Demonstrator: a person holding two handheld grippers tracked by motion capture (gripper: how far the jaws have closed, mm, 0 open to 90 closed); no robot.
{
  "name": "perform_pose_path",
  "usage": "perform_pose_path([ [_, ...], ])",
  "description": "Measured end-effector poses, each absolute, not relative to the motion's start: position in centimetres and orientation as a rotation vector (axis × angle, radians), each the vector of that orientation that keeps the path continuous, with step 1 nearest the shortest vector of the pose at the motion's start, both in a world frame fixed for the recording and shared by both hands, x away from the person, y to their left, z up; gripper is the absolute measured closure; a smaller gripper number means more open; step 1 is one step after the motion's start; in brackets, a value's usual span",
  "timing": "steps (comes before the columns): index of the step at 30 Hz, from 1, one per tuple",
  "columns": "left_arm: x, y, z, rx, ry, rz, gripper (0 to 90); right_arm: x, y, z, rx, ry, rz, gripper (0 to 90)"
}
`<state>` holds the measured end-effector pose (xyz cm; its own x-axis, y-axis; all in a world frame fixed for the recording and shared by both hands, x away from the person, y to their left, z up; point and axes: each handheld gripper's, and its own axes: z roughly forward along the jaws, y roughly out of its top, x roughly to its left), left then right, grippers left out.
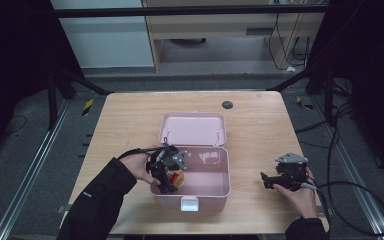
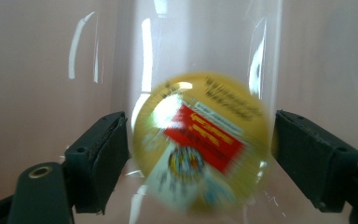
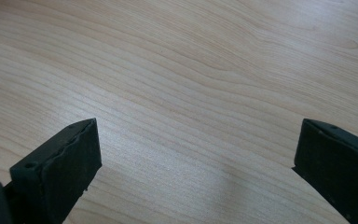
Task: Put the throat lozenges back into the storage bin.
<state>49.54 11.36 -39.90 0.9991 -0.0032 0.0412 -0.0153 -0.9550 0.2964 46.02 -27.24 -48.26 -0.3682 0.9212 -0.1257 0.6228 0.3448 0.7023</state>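
An open pink box [image 1: 228,170] stands mid-table, its lid [image 1: 193,128] folded back. My left gripper [image 1: 167,186] reaches down into the box's left end. In the left gripper view, a round yellow container with a red label [image 2: 200,144] lies between the jaws of that gripper [image 2: 200,154], blurred. A thin gap shows on each side of it, so the gripper is open around it. The container [image 1: 178,177] rests at the box's left inner side. My right gripper [image 1: 264,181] hovers low over bare wood right of the box, open with nothing between its fingers [image 3: 60,168].
The box has a white latch [image 1: 189,203] on its near wall. A small black round disc [image 1: 227,105] sits near the table's far edge. Bare wooden tabletop [image 3: 191,70] lies under the right gripper. Cables trail off the table's right side.
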Motion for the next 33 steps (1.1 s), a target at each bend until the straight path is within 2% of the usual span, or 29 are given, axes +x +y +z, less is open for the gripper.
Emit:
perform_pose_path([
  [10,49.4,11.7,-39.5,2.817,-0.008,0.081,16.4,46.0,-27.3,-48.2,1.351,2.097,0.769,0.6],
  [16,49.4,12.4,-37.7,2.746,0.027,0.135,17.4,46.0,-27.3,-48.2,1.354,2.091,0.771,0.6],
  [24,49.1,13.9,-35.4,2.625,0.124,0.187,18.4,46.0,-27.4,-48.2,1.356,2.092,0.769,0.6],
  [33,49.5,18.5,-33.7,2.487,0.312,0.283,18.8,46.0,-27.4,-48.1,1.369,2.084,0.769,1.1],
])
